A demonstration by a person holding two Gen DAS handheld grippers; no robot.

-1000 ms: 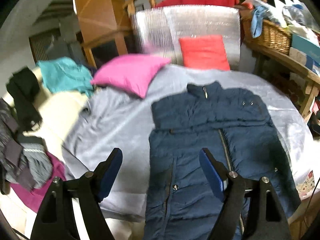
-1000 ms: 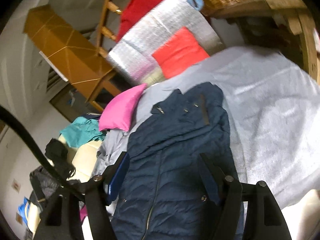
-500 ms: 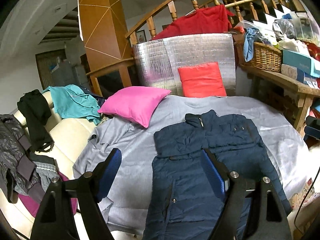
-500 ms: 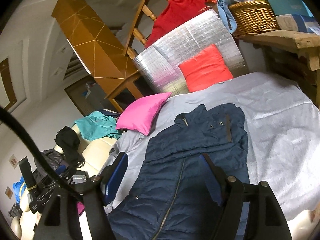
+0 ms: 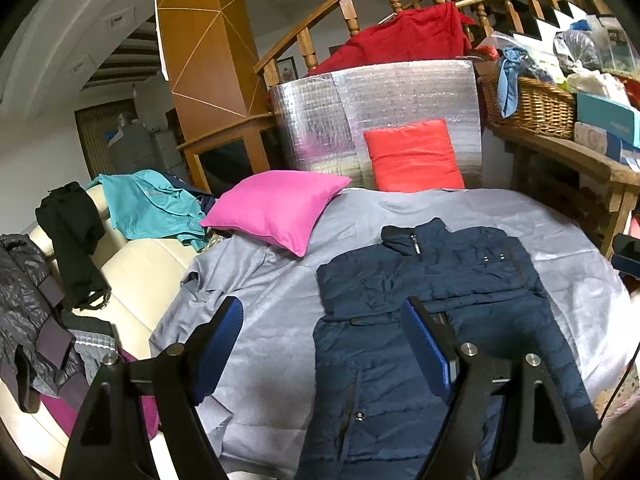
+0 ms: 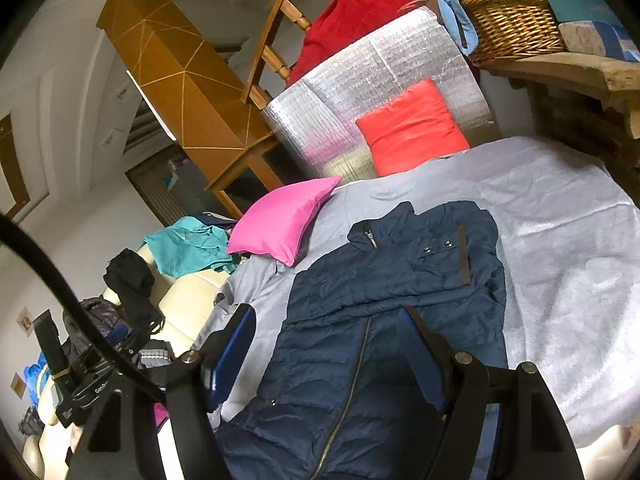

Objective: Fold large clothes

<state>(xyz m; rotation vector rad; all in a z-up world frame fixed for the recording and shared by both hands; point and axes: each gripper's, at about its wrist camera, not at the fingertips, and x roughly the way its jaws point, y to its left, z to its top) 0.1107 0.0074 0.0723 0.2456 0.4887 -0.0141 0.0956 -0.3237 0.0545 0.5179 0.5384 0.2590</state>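
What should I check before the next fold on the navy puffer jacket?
1. Left gripper jaws open, nothing between them: ok.
2. Right gripper jaws open and empty: ok.
3. Navy puffer jacket lying flat on the grey sheet, sleeves folded across the chest: ok.
4. Zip closed: ok in the right wrist view.
5. Pink pillow off the jacket: ok.
6. Jacket hem square: cannot tell, it runs out of frame.

The jacket (image 5: pixel 432 320) lies on the sheet (image 5: pixel 280 320), pillows (image 5: pixel 276 208) behind it, basket (image 5: pixel 532 106) at right
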